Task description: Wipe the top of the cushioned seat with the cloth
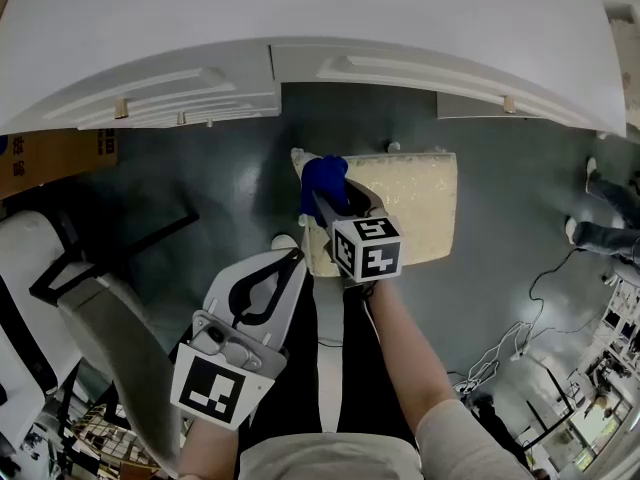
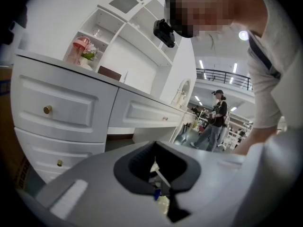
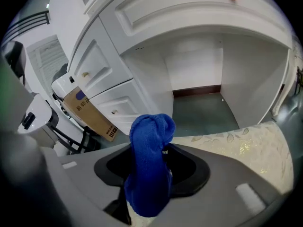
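The cushioned seat [image 1: 410, 203] is a cream, leaf-patterned square on the grey floor under the white dressing table; its edge also shows in the right gripper view [image 3: 246, 143]. A blue cloth [image 1: 323, 176] is bunched at the seat's left part, and my right gripper [image 1: 326, 204] is shut on it. In the right gripper view the cloth [image 3: 149, 169] stands up between the jaws and hides the tips of that gripper [image 3: 152, 178]. My left gripper [image 1: 292, 258] hangs lower left, off the seat, shut with nothing in it; its own view shows the left gripper [image 2: 158, 176] pointing at the drawers.
The white dressing table [image 1: 300, 28] with drawers [image 2: 52, 110] curves across the top. A cardboard box [image 1: 55, 158] and a black-framed chair [image 1: 70, 268] stand at left. Cables [image 1: 510, 343] trail at right, and a person's shoes [image 1: 590, 173] show at the right edge.
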Motion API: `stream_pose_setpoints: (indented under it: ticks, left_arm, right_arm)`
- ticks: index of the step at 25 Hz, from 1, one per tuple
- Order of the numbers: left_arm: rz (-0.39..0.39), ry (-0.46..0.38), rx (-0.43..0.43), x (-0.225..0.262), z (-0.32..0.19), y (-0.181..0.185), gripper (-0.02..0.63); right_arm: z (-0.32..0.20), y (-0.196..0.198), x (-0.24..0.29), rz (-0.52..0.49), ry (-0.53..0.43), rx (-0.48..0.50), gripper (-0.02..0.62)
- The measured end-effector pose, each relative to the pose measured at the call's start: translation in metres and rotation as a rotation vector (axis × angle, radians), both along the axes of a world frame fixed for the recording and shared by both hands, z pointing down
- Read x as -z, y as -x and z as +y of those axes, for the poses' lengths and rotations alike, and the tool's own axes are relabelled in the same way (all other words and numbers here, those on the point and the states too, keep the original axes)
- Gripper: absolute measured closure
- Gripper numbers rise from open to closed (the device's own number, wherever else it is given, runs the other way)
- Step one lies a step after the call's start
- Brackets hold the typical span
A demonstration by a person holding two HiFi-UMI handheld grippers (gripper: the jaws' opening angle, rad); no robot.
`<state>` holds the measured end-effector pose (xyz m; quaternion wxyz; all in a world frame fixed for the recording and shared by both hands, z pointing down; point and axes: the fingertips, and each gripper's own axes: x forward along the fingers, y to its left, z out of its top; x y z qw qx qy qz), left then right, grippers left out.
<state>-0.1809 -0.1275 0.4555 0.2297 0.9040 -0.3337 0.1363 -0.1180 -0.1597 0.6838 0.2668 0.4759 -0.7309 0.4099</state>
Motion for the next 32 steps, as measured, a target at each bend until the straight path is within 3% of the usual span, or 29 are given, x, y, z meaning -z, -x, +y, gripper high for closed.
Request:
stream_pose_setpoints:
  ticks: [3,5,7,10,21,32]
  left_arm:
    - [0.001,-0.004,-0.004,0.001,0.0,-0.001,0.606]
    - [-0.001,-0.002,-0.004,0.0,0.001,-0.002,0.606]
    - [-0.004,0.001,-0.004,-0.001,0.002,-0.002,0.606]
    - [-0.014,0.003,-0.013,-0.002,0.005,-0.006,0.606]
    - [-0.031,0.003,-0.026,-0.002,0.011,-0.028,0.606]
    - [-0.028,0.002,-0.037,0.0,0.013,-0.075,0.606]
  right_arm:
    - [-0.002,-0.002,0.003,0.016,-0.02,-0.003,0.348]
    - [-0.004,-0.004,0.004,0.023,-0.033,-0.009,0.353]
    - [-0.004,-0.003,0.003,0.023,-0.031,-0.002,0.448]
    - [-0.002,-0.004,-0.003,0.03,0.002,0.023,0.482]
    - [-0.006,-0.038,-0.011,0.086,0.039,0.034,0.485]
    - [-0.003,-0.113,-0.014,0.124,0.052,-0.007,0.485]
